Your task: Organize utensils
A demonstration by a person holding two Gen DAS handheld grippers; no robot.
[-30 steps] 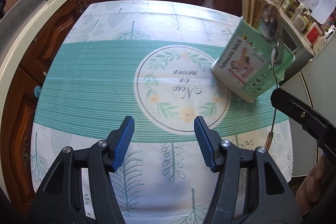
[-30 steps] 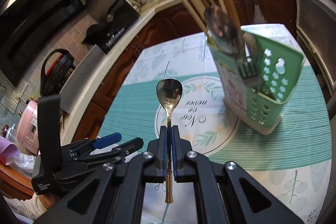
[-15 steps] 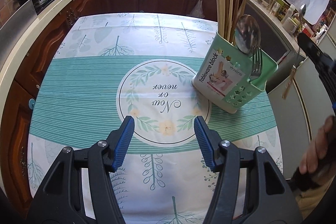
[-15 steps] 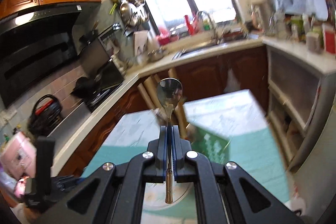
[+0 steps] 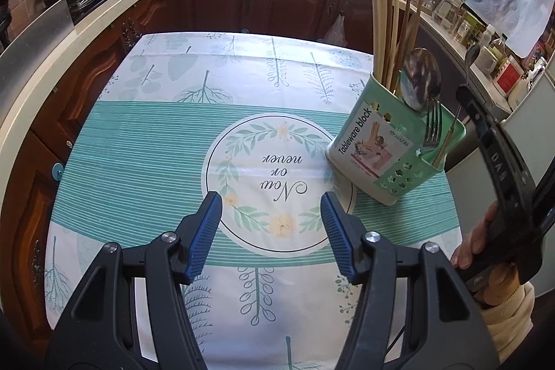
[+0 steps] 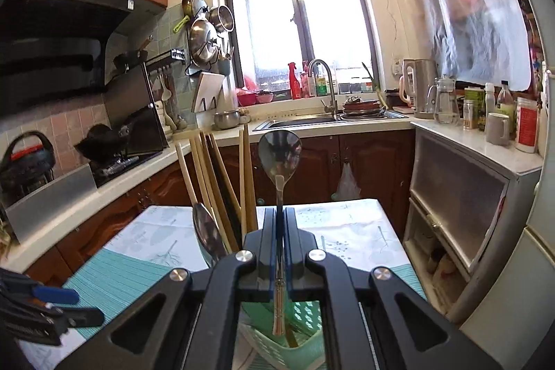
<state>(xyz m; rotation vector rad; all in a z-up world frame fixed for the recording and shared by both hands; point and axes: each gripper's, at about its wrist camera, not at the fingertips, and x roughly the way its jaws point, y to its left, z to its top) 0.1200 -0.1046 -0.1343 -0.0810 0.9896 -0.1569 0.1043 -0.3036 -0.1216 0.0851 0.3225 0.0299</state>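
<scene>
One green utensil holder (image 5: pixel 388 158) stands on the bench (image 5: pixel 145 141) at the right. In it are one large spoon (image 5: pixel 421 82), one fork (image 5: pixel 433 123) and a bundle of chopsticks (image 5: pixel 378 33), at least six, though overlap hides the exact number. One more spoon (image 6: pixel 280 151) is held above the holder. Two grippers are in view: the left gripper (image 5: pixel 270 227) and the right gripper (image 6: pixel 280 248). One hand (image 5: pixel 475 241) shows at the right edge.

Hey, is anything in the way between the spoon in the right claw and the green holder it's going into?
Nothing visible blocks it. The right claw holds the spoon upright, its handle end hanging just over the green holder. The chopsticks and another spoon stand off to the left.
</scene>
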